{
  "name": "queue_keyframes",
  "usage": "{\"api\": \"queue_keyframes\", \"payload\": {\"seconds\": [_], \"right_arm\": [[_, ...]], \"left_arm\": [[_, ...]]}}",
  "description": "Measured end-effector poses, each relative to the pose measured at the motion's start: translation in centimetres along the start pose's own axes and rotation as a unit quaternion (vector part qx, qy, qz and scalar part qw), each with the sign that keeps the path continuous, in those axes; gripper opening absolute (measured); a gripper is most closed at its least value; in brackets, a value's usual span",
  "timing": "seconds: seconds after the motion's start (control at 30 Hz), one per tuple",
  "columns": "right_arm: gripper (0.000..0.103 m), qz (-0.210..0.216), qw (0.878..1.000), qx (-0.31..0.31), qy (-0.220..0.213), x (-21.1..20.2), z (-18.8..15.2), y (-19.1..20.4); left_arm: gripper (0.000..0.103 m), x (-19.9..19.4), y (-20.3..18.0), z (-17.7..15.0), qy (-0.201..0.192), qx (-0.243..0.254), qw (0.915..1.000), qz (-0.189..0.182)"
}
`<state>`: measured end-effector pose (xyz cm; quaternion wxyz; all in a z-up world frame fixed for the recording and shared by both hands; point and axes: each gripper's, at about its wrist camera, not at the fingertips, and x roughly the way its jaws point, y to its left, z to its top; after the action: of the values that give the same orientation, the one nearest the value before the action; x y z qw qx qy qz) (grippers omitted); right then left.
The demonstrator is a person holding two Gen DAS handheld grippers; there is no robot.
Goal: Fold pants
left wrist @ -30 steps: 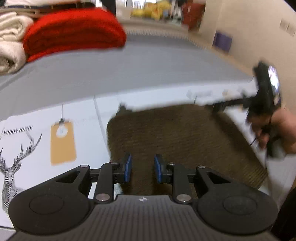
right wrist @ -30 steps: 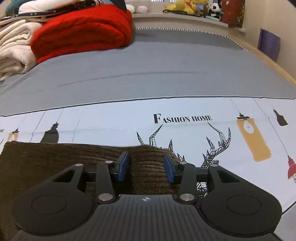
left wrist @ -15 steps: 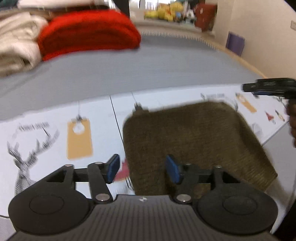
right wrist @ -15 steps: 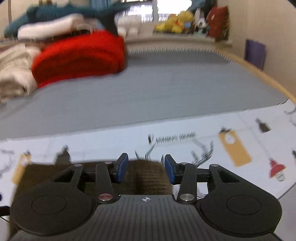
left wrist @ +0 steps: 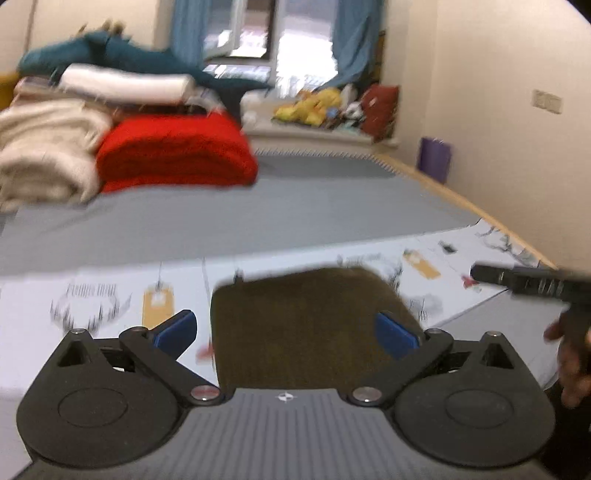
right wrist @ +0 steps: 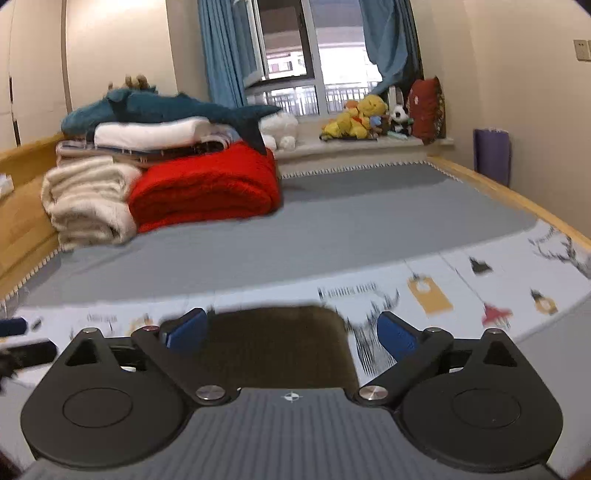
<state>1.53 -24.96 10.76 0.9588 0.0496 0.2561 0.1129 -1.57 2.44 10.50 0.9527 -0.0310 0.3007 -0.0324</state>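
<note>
Left view: my left gripper point(left wrist: 286, 330) fills the bottom edge; the lens looks along its 2 fingers, tilted down over the brown folded pants point(left wrist: 306, 321), which sit close under it.
Left view, facing: past the pants to the red blanket point(left wrist: 173, 153) and the window point(left wrist: 258, 33) beyond it.
Left view, edge: my right gripper point(left wrist: 532, 282) shows right of the pants.
Right view: my right gripper point(right wrist: 291, 332) fills the bottom edge, same forward, downward look, close above the pants point(right wrist: 273, 343).
Right view, facing: the red blanket point(right wrist: 203, 186), left of centre, window point(right wrist: 288, 48) behind.
Shared: 2 views overlap on pants, printed sheet point(right wrist: 461, 291), red blanket, window.
</note>
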Motion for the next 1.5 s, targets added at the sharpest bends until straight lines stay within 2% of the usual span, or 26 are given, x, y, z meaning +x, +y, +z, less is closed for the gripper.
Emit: {"api": "queue_keyframes", "payload": {"seconds": [0.1, 0.17, 0.2, 0.23, 0.33, 0.4, 0.6, 0.7, 0.93, 1.5], "right_arm": [[0.098, -0.04, 0.997, -0.029, 0.061, 1.0, -2.3, 0.0], [0.098, -0.059, 0.995, -0.03, 0.08, 1.6, -2.8, -0.4], [0.098, -0.061, 0.994, -0.03, 0.087, 2.1, -3.0, -0.7], [0.098, -0.066, 0.993, -0.031, 0.094, 2.4, -3.2, -0.9], [0.098, -0.069, 0.992, -0.033, 0.103, 3.1, -3.5, -1.1], [0.098, -0.069, 0.991, -0.038, 0.109, 3.2, -3.9, -1.2], [0.098, -0.077, 0.989, -0.054, 0.113, 3.6, -4.4, -1.7], [0.098, -0.081, 0.988, -0.055, 0.116, 3.8, -4.6, -2.1], [0.098, -0.086, 0.988, -0.043, 0.122, 3.8, -4.8, -3.0], [0.098, -0.07, 0.986, -0.088, 0.12, 4.5, -5.0, -0.5]], "left_arm": [[0.103, 0.9, -0.9, -3.8, 0.017, -0.013, 0.9991, 0.036], [0.103, 2.9, -1.1, -4.8, 0.092, -0.021, 0.994, 0.054], [0.103, 3.8, -1.0, -4.9, 0.114, -0.036, 0.9915, 0.051], [0.103, 4.3, -0.8, -4.8, 0.113, -0.041, 0.9916, 0.048], [0.103, 6.3, -1.4, -5.0, 0.11, 0.004, 0.9909, 0.077], [0.103, 7.2, -1.7, -5.3, 0.114, 0.016, 0.9903, 0.078], [0.103, 7.8, -1.5, -5.3, 0.109, -0.003, 0.993, 0.046], [0.103, 7.5, -1.5, -5.3, 0.101, 0.006, 0.9936, 0.051], [0.103, 7.5, -0.2, -5.5, 0.112, -0.015, 0.9917, 0.061], [0.103, 7.4, -0.5, -5.6, 0.114, -0.014, 0.992, 0.053]]}}
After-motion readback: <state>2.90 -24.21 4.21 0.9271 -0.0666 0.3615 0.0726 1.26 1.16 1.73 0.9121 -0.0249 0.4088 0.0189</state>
